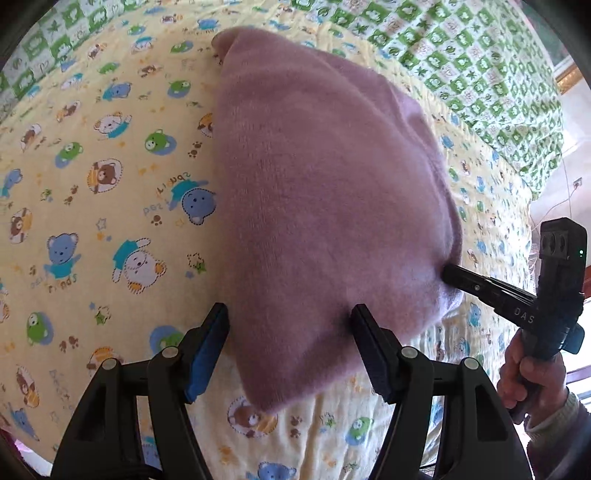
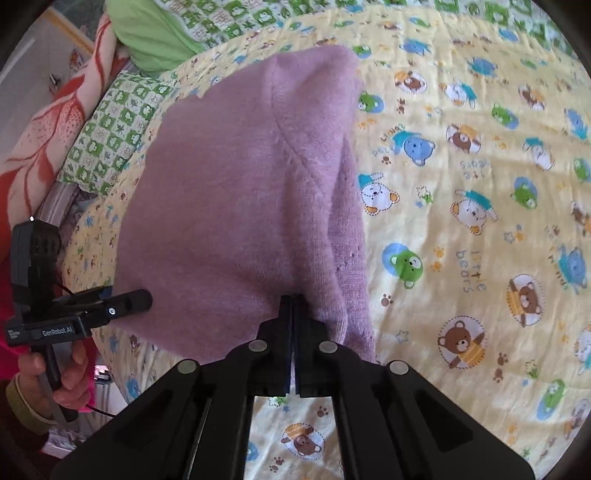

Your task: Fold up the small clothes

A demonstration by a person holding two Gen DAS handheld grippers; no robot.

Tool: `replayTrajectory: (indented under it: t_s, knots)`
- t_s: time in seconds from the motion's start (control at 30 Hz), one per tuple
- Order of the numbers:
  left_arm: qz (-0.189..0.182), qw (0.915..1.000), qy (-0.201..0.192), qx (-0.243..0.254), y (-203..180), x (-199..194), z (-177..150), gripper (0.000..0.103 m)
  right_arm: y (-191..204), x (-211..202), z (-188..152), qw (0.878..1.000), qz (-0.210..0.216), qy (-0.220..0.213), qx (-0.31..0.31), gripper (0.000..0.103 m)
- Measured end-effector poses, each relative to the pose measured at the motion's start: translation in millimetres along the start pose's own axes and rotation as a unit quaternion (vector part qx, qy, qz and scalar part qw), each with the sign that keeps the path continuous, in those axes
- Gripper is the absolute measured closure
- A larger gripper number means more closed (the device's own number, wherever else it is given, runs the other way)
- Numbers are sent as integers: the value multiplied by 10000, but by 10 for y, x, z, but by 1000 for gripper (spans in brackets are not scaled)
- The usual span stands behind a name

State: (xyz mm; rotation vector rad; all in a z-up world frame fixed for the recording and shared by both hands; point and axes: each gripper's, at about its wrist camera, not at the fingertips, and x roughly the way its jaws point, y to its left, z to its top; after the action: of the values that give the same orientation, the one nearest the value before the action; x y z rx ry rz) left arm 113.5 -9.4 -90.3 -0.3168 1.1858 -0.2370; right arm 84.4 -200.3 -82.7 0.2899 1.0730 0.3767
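A small lilac knit garment (image 1: 325, 184) lies on the yellow bear-print bed cover (image 1: 92, 184), its near edge lifted. My left gripper (image 1: 290, 321) is open, its jaws standing on either side of the garment's near edge without closing on it. My right gripper (image 2: 291, 299) is shut on the garment's near edge (image 2: 236, 206). The right gripper also shows in the left wrist view (image 1: 448, 275), its tip pinching the garment's right side. The left gripper shows in the right wrist view (image 2: 146, 297) by the garment's left edge.
A green-and-white checked quilt (image 1: 480, 66) lies at the back of the bed. A green pillow (image 2: 155, 33) and a red floral blanket (image 2: 44, 129) lie at the bed's left side. The bed cover (image 2: 480, 221) spreads wide to the right.
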Motion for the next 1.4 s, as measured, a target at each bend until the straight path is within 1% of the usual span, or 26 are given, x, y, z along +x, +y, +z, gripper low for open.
replayTrajectory:
  t_s: [0.1,0.17,0.27,0.33,0.4,0.43,0.47,0.5,0.63,0.7,0.77,0.83,0.9,0.93,1.0,1.1,1.3,1.4]
  knots:
    - [40,9997,-214,-77,17,-144,-111,35,51,-152,-71,10000,-14,-92,14,99]
    - [58,9987,-486,-144,30,-281,-187,34,80,-232,-176,9997,-150,-156,-68,99]
    - [252,9958,-871,-135,21,-429,-308,34,189,-378,-324,9985,-253,-387,-279,99]
    - [337,9948,-958,-117,33,-481,-390,34,269,-437,-434,9969,-392,-541,-425,97]
    - [434,9941,-989,-94,24,-504,-483,34,307,-445,-519,9960,-462,-616,-452,84]
    - [467,9938,-1002,-69,19,-515,-532,34,312,-444,-536,9959,-477,-642,-423,60]
    - [506,9935,-1018,-30,5,-520,-576,34,316,-451,-582,9954,-503,-720,-369,39]
    - [546,9931,-1034,8,-19,-510,-605,34,331,-466,-622,9947,-519,-815,-346,35]
    - [799,9882,-1285,221,-75,-568,-823,34,390,-479,-768,9934,-533,-959,-348,35]
    - [1010,9848,-1377,310,-103,-598,-932,34,428,-487,-852,9921,-584,-1042,-376,32]
    - [1087,9837,-1388,359,-109,-622,-1007,31,467,-507,-928,9904,-644,-1142,-439,27]
    - [1108,9827,-1434,377,-112,-655,-1071,29,510,-523,-993,9892,-627,-1213,-528,26]
    - [1170,9808,-1505,411,-132,-693,-1132,27,555,-512,-1034,9888,-642,-1196,-617,24]
    - [1241,9791,-1540,466,-158,-714,-1166,23,584,-501,-1054,9887,-629,-1174,-684,24]
    - [1418,9747,-1626,582,-201,-752,-1196,21,614,-476,-1076,9894,-571,-1110,-745,22]
    - [1558,9695,-1752,716,-268,-812,-1186,19,653,-450,-1104,9900,-554,-1067,-740,21]
    - [1561,9649,-1940,832,-368,-903,-1139,16,742,-481,-1134,9882,-567,-1165,-820,19]
    - [1577,9616,-2036,947,-417,-903,-1155,15,765,-516,-1144,9863,-592,-1267,-875,15]
